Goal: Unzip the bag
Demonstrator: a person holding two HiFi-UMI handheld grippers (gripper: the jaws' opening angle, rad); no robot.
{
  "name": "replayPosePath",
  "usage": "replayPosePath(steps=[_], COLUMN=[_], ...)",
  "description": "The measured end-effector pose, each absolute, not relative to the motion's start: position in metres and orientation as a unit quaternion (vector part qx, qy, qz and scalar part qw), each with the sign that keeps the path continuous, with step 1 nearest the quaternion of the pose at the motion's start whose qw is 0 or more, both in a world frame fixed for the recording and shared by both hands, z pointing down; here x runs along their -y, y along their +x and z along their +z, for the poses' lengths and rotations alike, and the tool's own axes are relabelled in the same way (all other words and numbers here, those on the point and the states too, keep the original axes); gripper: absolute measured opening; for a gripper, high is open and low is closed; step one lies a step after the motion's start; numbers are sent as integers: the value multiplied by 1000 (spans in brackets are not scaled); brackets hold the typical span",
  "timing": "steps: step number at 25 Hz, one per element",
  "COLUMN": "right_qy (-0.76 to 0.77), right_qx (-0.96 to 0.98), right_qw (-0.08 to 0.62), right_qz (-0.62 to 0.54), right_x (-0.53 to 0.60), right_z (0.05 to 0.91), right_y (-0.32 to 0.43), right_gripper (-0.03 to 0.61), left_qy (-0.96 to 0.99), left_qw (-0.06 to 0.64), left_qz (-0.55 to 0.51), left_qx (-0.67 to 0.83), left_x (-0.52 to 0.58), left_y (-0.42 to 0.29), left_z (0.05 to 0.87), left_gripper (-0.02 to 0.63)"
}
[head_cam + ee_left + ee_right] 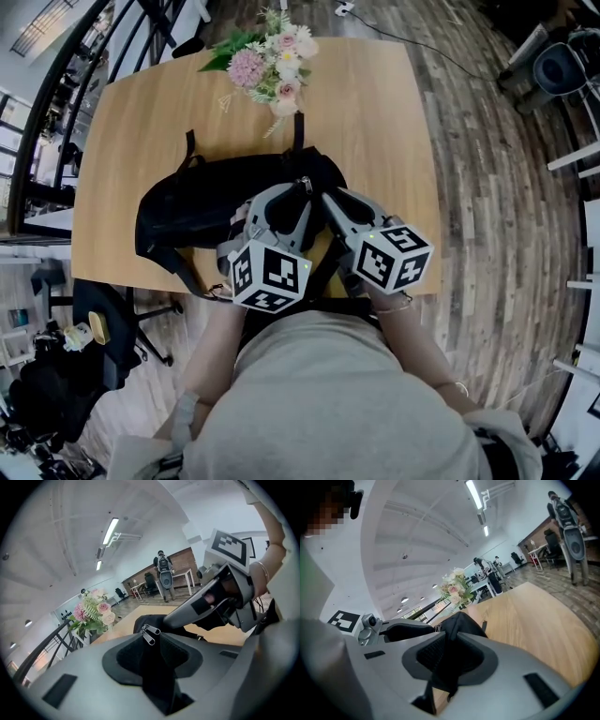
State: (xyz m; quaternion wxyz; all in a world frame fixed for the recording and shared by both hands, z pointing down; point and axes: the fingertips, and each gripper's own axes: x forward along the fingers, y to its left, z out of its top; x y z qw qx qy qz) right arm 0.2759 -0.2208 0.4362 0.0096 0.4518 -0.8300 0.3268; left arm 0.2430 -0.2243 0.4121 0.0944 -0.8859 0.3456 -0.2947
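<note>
Head view looks steeply down; gripper views closely share the bag [206, 206].

Wood table [375, 112]; plank floor [487, 187]; white ceiling [70, 536], strip lights [111, 530]; brick wall [180, 557].

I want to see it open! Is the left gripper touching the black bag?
Touching. The left gripper view shows the left gripper pinching the bag below its zipper pulls.

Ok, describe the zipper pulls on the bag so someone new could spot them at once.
On the wooden table, in front of the flower bouquet, lies a black backpack. The left gripper pinches a fold of it, and just above its jaw tips sit the zipper pulls: two small silver tabs, bright against the black fabric.
</note>
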Motion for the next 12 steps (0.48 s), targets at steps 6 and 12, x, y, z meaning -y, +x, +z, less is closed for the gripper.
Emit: replayPosePath(steps=[6,12], right_qy=[447,446], right_qx=[828,828], right_qw=[-1,-4], right_qz=[338,339], right_x=[220,220], right_z=[435,435], right_y=[276,276], right_gripper=[81,80], left_qy=[-880,-882], left_qw=[74,72], left_qz=[-275,-270], left_qx=[-379,-379], left_x=[229,229], left_y=[241,239], left_z=[412,409], left_gripper=[115,97])
